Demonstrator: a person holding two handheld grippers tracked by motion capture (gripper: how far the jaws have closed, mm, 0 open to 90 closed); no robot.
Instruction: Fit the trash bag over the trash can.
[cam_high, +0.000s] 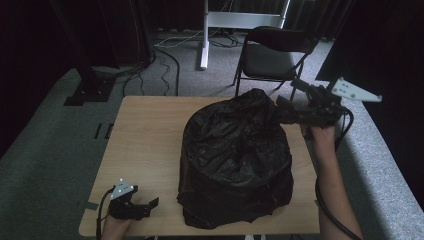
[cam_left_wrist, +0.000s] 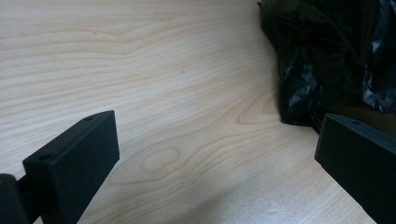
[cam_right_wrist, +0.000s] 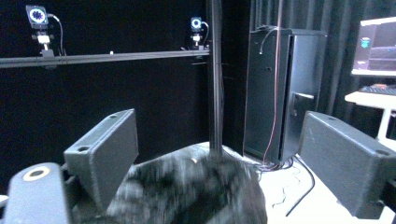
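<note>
A bulging black plastic bag (cam_high: 235, 155) stands on the right half of a light wooden table (cam_high: 145, 135). My right gripper (cam_high: 292, 97) is raised at the bag's upper right, open, jaws wide apart on either side of a pulled-up fold of the bag (cam_right_wrist: 196, 191), which looks blurred in the right gripper view; whether they touch it I cannot tell. My left gripper (cam_high: 150, 204) rests low at the table's front left corner, open and holding nothing. In the left gripper view its jaws (cam_left_wrist: 217, 144) frame bare tabletop, with the bag's lower edge (cam_left_wrist: 327, 56) just beyond the right jaw.
A black folding chair (cam_high: 272, 55) stands behind the table's far right. A white desk leg (cam_high: 204, 35) and floor cables lie farther back, a black stand base (cam_high: 87, 92) at far left. A dark computer tower (cam_right_wrist: 280, 88) stands beyond the bag.
</note>
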